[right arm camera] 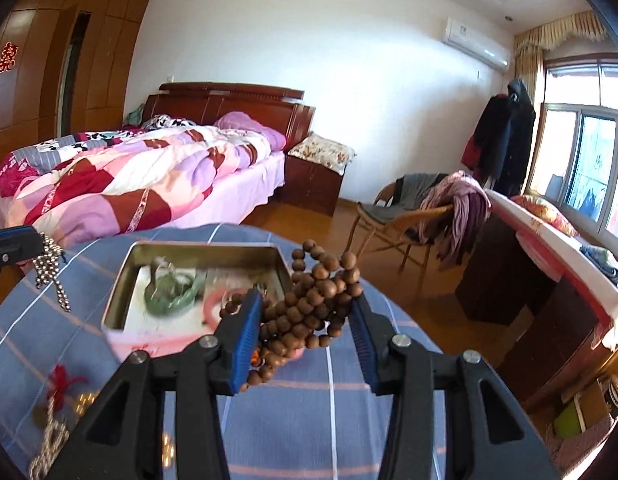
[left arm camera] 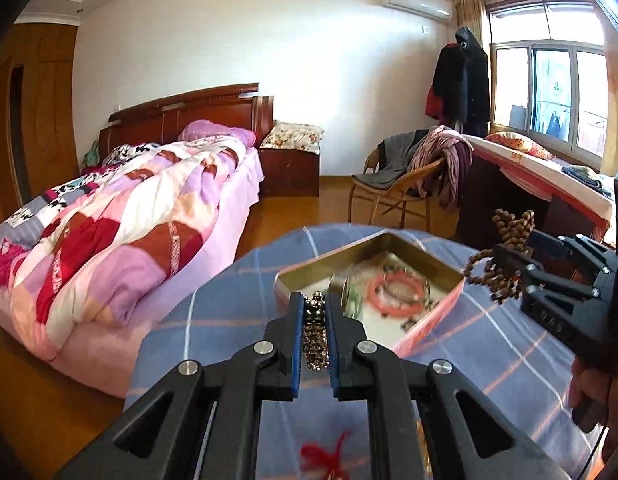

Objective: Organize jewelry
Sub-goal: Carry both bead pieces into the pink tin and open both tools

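An open metal tin sits on the blue checked tablecloth, with a pink bangle and a green bangle inside. My left gripper is shut on a silver bead chain, held above the tin's near corner; the chain also hangs at the left of the right wrist view. My right gripper is shut on a bunch of brown wooden beads, just right of the tin; the beads also show in the left wrist view.
A red tassel charm and gold pieces lie on the cloth near me. Beyond the table are a bed, a wicker chair with clothes and a desk by the window.
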